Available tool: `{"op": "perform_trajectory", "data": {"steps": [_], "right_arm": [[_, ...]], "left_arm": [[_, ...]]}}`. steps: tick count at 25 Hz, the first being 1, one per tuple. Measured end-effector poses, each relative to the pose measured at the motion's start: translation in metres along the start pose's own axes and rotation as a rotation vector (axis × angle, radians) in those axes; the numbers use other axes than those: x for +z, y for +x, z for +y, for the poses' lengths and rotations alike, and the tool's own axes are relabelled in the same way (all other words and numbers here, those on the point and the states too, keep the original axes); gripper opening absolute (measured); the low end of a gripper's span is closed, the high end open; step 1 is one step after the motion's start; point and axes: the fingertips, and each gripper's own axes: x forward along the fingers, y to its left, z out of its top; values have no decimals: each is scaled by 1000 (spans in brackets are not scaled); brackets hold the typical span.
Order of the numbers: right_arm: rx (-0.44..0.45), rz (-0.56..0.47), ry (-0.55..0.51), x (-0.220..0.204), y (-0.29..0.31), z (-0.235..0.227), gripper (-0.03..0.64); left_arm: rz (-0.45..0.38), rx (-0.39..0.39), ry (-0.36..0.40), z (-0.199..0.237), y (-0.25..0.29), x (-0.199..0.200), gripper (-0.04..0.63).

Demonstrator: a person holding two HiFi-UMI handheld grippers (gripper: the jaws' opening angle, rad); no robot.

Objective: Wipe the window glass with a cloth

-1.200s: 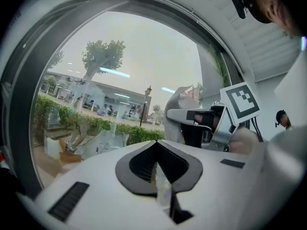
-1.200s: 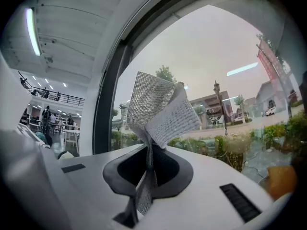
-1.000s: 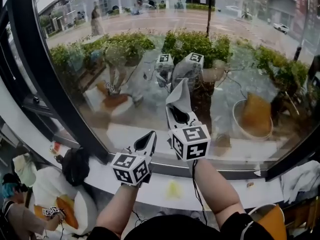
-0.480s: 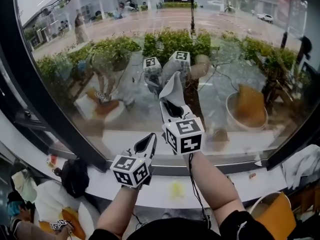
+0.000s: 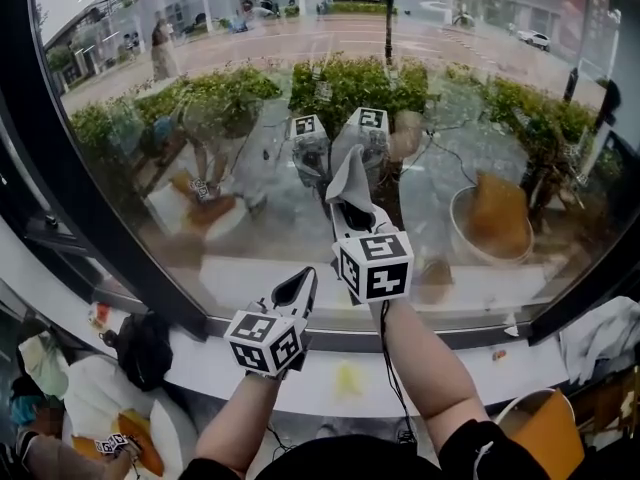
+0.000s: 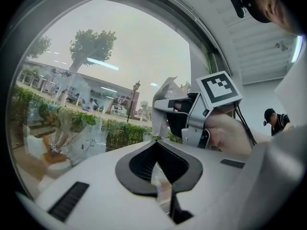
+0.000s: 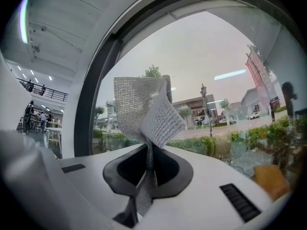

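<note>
The right gripper [image 5: 350, 213] is clamped on a grey cloth [image 5: 348, 180]. The fabric is pinched between its jaws and fans upward, and its top edge meets its own reflection in the window glass [image 5: 180, 168] near the middle of the pane. The left gripper [image 5: 300, 286] sits lower, just left of the right one, by the pane's bottom frame [image 5: 470, 335], its jaws drawn together with no cloth between them.

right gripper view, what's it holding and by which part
The right gripper holds a grey cloth. The jaws are shut on its bunched lower part, and the rest stands up folded above them.
</note>
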Motion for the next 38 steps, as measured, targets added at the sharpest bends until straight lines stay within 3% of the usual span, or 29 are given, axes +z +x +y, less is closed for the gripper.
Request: {"op": "perform_trajectory", "data": {"steps": [11, 21, 38], "right_arm": [[-30, -7, 22, -3, -16, -34, 38], [-115, -23, 27, 2, -49, -85, 38], [-282, -3, 30, -3, -145, -216, 40]], "left_arm": [[18, -29, 16, -22, 23, -3, 8], [35, -97, 29, -56, 49, -6, 8], [74, -238, 30, -167, 119, -25, 8]]}}
